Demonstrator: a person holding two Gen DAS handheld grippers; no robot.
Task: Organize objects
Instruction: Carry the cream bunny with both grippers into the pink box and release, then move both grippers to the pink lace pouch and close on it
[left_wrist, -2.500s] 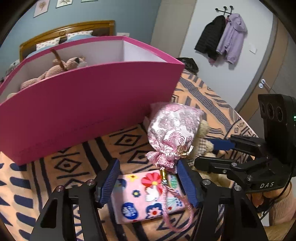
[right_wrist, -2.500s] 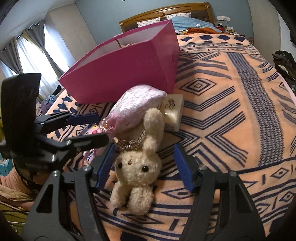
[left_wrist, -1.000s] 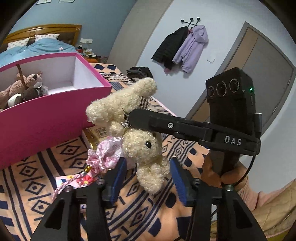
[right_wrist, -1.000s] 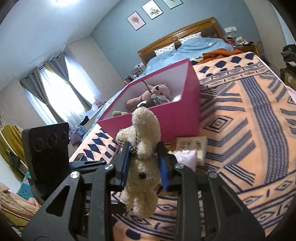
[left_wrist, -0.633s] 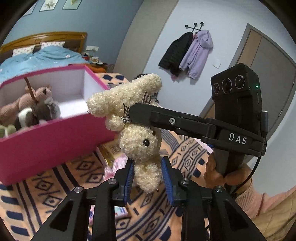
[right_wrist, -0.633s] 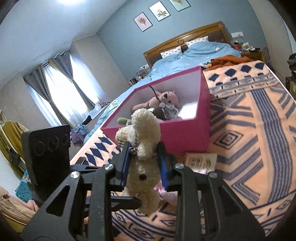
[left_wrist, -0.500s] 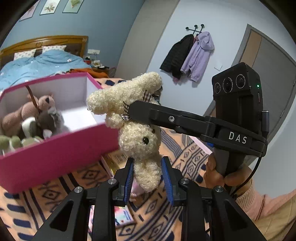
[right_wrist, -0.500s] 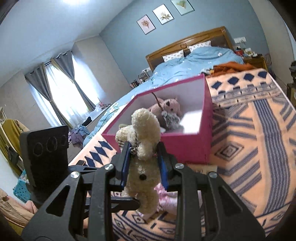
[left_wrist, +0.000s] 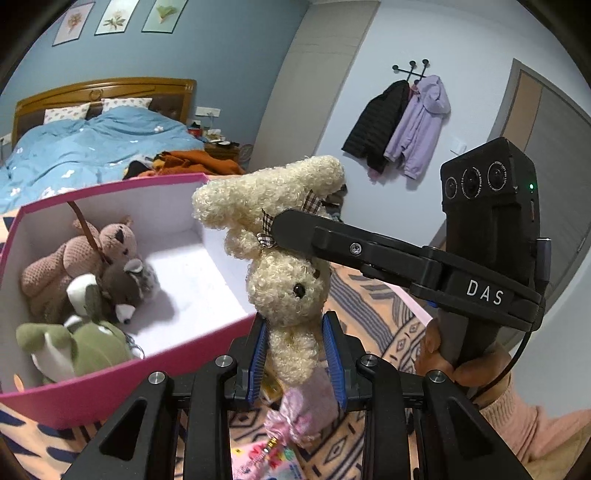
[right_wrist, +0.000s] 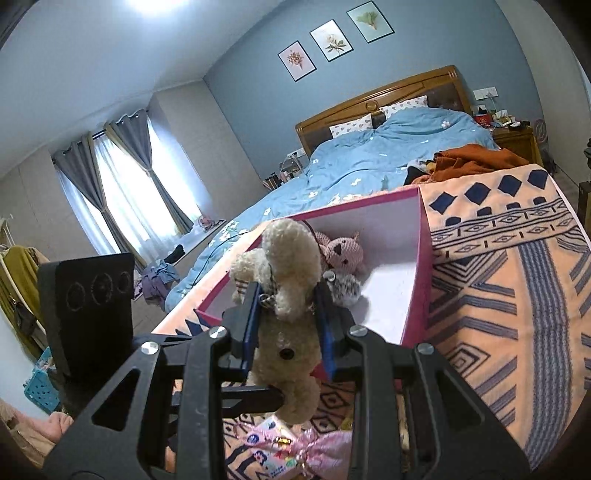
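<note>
While the cream rabbit (left_wrist: 288, 284) hangs in the air just short of the pink box (left_wrist: 110, 391), both grippers are clamped on it: the right gripper (right_wrist: 286, 314) pinches it at the neck, by the checked bow, and the left gripper (left_wrist: 295, 354) is closed on its lower body. The left jaws have just been closing, with the rabbit's body between the blue pads (left_wrist: 258, 350).

The box stands on the patterned blanket (right_wrist: 517, 295), toward its far edge. Three soft toys lie at one end of the box: a pink knitted one (left_wrist: 74, 254), a grey one (left_wrist: 125, 284) and a green one (left_wrist: 77, 343). The white floor at the other end is bare.

Judgement on the step in hand: the rabbit should be carried over the near wall, high enough that its legs do not catch the rim, and lowered onto the bare floor instead of onto the other toys. Both grippers should let go together so that the toy is not stretched between them.

A pink pouch (left_wrist: 306, 410) and a flowered packet (right_wrist: 273, 448) lie on the blanket below, not yet put away.

Legible writing: "DAS" in white on the right gripper's body. Print on the packet is too small to read.
</note>
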